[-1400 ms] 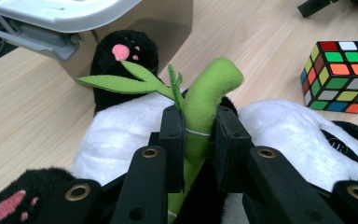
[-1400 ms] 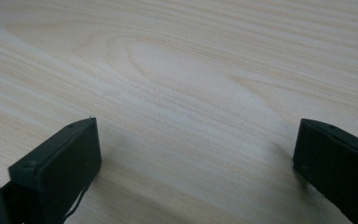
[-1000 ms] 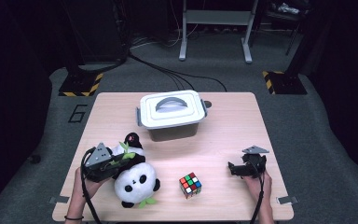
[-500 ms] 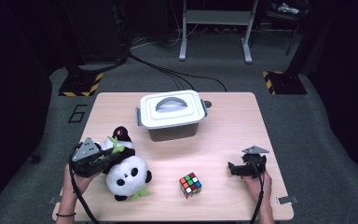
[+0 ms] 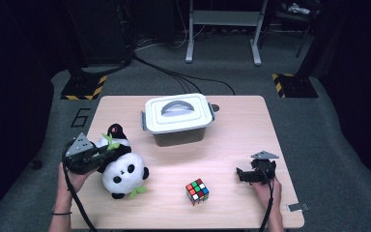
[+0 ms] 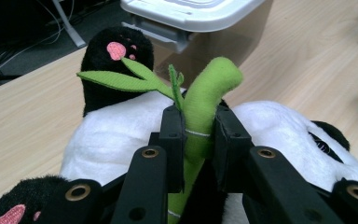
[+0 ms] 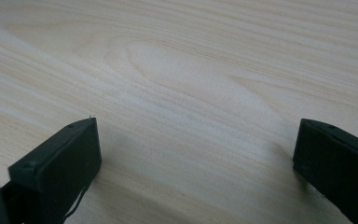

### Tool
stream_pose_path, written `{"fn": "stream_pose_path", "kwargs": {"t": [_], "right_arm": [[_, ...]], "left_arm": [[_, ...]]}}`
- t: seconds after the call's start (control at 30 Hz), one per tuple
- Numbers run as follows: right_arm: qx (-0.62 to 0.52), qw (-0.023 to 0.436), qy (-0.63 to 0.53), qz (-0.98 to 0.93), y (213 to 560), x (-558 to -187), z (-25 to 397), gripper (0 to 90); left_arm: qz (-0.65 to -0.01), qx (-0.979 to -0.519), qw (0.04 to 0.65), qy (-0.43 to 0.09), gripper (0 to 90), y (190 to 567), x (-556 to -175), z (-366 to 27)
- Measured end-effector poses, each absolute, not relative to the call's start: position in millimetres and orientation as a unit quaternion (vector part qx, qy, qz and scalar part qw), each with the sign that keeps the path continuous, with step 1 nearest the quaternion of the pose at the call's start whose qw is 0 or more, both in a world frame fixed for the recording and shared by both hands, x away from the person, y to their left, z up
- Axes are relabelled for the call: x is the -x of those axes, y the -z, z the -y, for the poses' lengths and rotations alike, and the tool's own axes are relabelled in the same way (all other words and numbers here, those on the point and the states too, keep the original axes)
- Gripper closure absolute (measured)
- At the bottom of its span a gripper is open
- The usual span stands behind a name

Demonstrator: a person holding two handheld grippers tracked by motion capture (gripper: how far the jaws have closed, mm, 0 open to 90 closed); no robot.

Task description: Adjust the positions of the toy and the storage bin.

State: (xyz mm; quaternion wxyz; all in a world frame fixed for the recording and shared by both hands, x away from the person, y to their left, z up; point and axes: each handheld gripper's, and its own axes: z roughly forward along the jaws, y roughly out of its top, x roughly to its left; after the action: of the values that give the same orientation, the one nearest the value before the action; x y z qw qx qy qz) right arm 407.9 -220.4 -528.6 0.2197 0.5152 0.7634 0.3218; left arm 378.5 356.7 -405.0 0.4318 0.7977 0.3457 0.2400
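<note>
- The left gripper [image 5: 107, 151], at the left edge of the pale wood-grain bench [image 5: 232, 125], has its black jaws clamped on the green felt bamboo stalk [image 6: 200, 112] of a plush panda [image 5: 121, 169].
- The panda is fluffy, white with black limbs, lying on the bench's left side; a pink paw pad shows on one foot. The jaws hide the stalk's lower part.
- Behind it stands a box [image 5: 178, 121] with a white lid, a moulded handle and a translucent grey body; its contents cannot be made out.
- A glossy puzzle cube [image 5: 197, 191] with mixed coloured squares sits near the front edge.
- The right gripper [image 5: 241, 175] rests low over bare wood, jaws wide apart, holding nothing.
</note>
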Motion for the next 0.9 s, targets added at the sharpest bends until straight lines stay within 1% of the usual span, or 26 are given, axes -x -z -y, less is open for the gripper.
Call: {"fn": "stream_pose_path", "kwargs": {"t": [0.5,0.7,0.9], "right_arm": [[-0.514,0.220,-0.321,-0.764,529,-408,221,0.0],[-0.516,0.220,-0.322,-0.763,529,-408,220,0.0],[-0.515,0.220,-0.322,-0.764,529,-408,221,0.0]], "left_arm": [[-0.354,-0.804,0.417,-0.233,75.8,403,-421,-371],[-0.357,-0.802,0.420,-0.229,75.7,405,-438,-374],[-0.364,-0.807,0.414,-0.212,75.6,414,-456,-376]]}}
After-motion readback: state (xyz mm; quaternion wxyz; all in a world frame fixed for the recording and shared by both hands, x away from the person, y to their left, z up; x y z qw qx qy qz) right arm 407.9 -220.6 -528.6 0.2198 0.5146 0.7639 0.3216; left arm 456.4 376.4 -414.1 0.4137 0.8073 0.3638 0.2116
